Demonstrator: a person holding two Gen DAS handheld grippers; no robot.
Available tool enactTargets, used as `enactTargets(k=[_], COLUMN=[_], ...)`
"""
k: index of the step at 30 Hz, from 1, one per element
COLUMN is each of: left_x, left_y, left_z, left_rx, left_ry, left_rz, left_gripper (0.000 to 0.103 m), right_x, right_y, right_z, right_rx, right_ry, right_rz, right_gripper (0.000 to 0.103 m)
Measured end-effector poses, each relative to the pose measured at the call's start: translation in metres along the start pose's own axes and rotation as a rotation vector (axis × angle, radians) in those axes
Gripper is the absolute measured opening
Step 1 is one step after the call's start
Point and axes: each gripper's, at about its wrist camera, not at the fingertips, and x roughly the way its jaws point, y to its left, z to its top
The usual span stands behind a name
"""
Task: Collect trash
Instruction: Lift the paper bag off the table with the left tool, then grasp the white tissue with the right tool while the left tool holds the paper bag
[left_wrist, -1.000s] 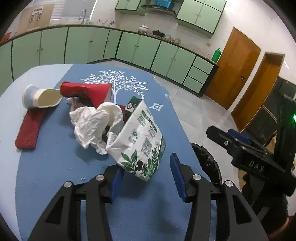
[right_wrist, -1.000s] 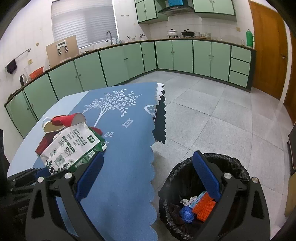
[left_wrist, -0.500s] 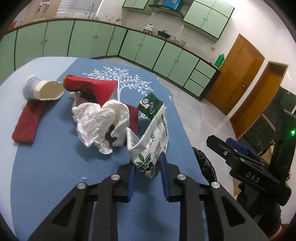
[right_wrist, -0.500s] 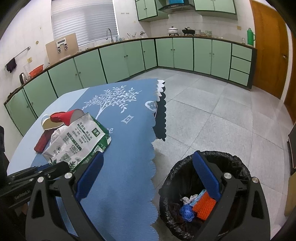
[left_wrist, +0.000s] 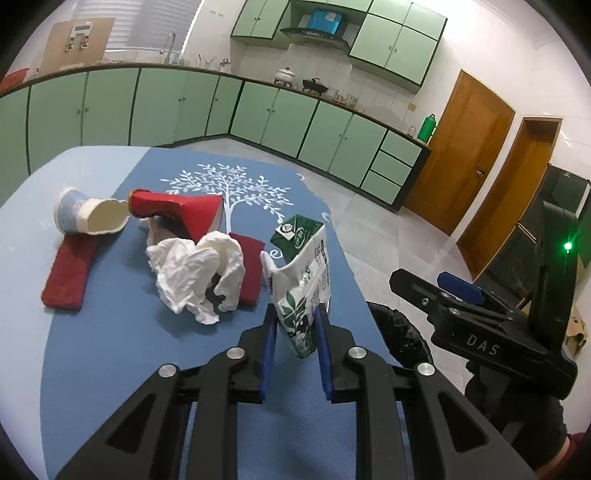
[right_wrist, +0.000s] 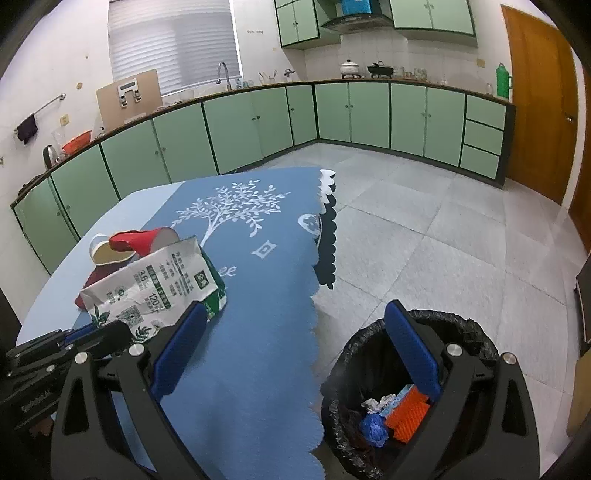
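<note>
My left gripper (left_wrist: 295, 321) is shut on the lower end of a crumpled white and green milk carton (left_wrist: 303, 280) and holds it upright just above the blue tablecloth; the carton also shows in the right wrist view (right_wrist: 155, 288). Behind it lie crumpled white paper (left_wrist: 195, 273), a red paper cup (left_wrist: 177, 212) on its side and a white and blue cup (left_wrist: 88, 216). My right gripper (right_wrist: 295, 339) is open and empty, hovering over the table's edge and a black-lined trash bin (right_wrist: 476, 332) that holds several scraps.
A red cloth (left_wrist: 66, 277) lies under the cups at the left, and a second red cloth (left_wrist: 251, 269) lies behind the paper. The tablecloth's scalloped edge (right_wrist: 314, 321) hangs next to the bin. Grey tiled floor and green cabinets lie beyond.
My left gripper closed on the carton, which had lain tilted between open fingers, and raised it upright. My right gripper stayed open over the bin.
</note>
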Motion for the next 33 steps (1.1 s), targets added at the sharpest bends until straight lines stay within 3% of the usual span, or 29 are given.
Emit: enactTargets(k=[6, 7, 10, 13, 18, 19, 20, 21, 33], left_x=[0.008, 0.009, 0.011, 0.015, 0.02, 0.022, 0.023, 0.026, 0.008], left_y=[0.002, 0.003, 0.003, 0.002, 0.004, 0.006, 0.007, 0.009, 0.003], left_z=[-0.009, -0.009, -0.007, -0.003, 0.004, 0.005, 0.006, 0.007, 0.007], left_rx=[0.021, 0.014, 0.005, 0.008, -0.012, -0.018, -0.026, -0.035, -0.027], left_ry=[0.082, 0.091, 0.09, 0.093, 0.081, 0.08, 0.082, 0.095, 0.02], left_rz=[-0.015, -0.025, -0.033, -0.035, -0.036, -0.034, -0.036, -0.045, -0.053], left_gripper=[0.022, 0.026, 0.053, 0.057, 0.056, 0.051, 0.037, 0.03, 0.024], right_x=[-0.001, -0.001, -0.001, 0.0, 0.002, 0.002, 0.002, 0.002, -0.001], right_y=[0.004, 0.004, 0.002, 0.0, 0.0, -0.001, -0.002, -0.003, -0.003], right_z=[0.0, 0.0, 0.0, 0.0, -0.001, -0.001, -0.001, -0.001, 0.0], right_rx=[-0.012, -0.01, -0.01, -0.01, -0.006, -0.004, -0.001, 0.001, 0.004], right_ry=[0.004, 0.005, 0.005, 0.006, 0.009, 0.009, 0.009, 0.01, -0.004], right_rz=[0.002, 0.002, 0.0, -0.001, -0.001, -0.002, -0.002, -0.003, -0.005], right_gripper=[0.094, 0.094, 0.094, 0.094, 0.094, 0.094, 0.094, 0.094, 0.094])
